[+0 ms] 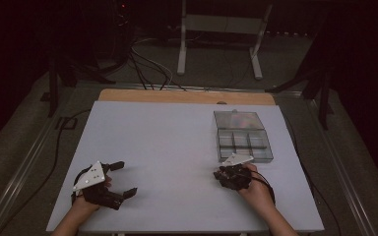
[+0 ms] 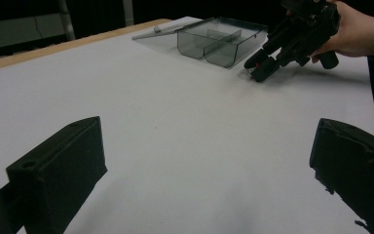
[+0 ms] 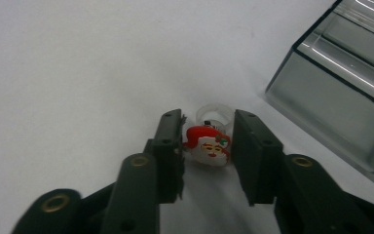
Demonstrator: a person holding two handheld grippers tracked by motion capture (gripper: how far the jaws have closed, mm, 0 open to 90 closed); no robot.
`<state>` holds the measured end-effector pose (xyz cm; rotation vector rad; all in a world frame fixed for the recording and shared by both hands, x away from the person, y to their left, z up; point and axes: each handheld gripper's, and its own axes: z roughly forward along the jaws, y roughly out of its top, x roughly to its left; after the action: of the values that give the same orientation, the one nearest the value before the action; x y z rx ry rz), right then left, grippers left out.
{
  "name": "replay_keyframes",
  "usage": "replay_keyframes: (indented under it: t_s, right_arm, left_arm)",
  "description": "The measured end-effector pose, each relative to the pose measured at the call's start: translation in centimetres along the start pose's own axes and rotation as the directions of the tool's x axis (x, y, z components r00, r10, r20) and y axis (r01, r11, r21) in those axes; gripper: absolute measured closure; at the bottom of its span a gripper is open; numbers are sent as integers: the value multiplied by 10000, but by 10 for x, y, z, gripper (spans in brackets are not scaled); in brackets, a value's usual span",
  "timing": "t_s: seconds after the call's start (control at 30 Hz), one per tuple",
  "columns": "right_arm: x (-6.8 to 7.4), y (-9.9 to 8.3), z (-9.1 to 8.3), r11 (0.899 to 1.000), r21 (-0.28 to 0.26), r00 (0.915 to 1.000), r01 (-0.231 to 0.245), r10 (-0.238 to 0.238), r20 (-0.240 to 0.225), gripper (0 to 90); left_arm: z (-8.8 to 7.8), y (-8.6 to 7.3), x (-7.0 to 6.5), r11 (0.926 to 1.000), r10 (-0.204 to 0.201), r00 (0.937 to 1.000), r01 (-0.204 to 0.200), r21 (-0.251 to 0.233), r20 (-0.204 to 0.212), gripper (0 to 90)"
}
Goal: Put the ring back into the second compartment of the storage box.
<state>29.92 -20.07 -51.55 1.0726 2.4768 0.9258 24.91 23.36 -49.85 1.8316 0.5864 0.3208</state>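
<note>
The right gripper (image 3: 207,146) has its jaws drawn in on a small Santa ring (image 3: 208,143), the pads at either side of the red-and-white face, apparently touching it. The ring lies on the white table (image 1: 167,147), just left of the near corner of the clear compartment box (image 1: 243,142). It looks light, rubbery on the face with a stiff translucent band behind, so it could squirt out sideways; gripping across the face's flanks seems soundest. The left gripper (image 2: 209,165) rests at the near left, jaws wide apart, holding nothing. No writing is legible anywhere.
</note>
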Motion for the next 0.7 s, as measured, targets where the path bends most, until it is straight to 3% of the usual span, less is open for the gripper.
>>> replay_keyframes:
  t_s: [0.13,0.47,0.7]
  right_arm:
    - [1,0,0,9998,-15,9998,195,-195,14,675]
    - [2,3,-3,9999,-102,9998,111,-109,181,714]
    - [5,4,-4,9999,1,9999,133,-133,-21,717]
  left_arm:
    - [0,0,0,10000,0,10000,0,4,-10,9]
    - [0,0,0,10000,-9,10000,9,5,-12,10]
    - [0,0,0,10000,-13,10000,13,0,-15,9]
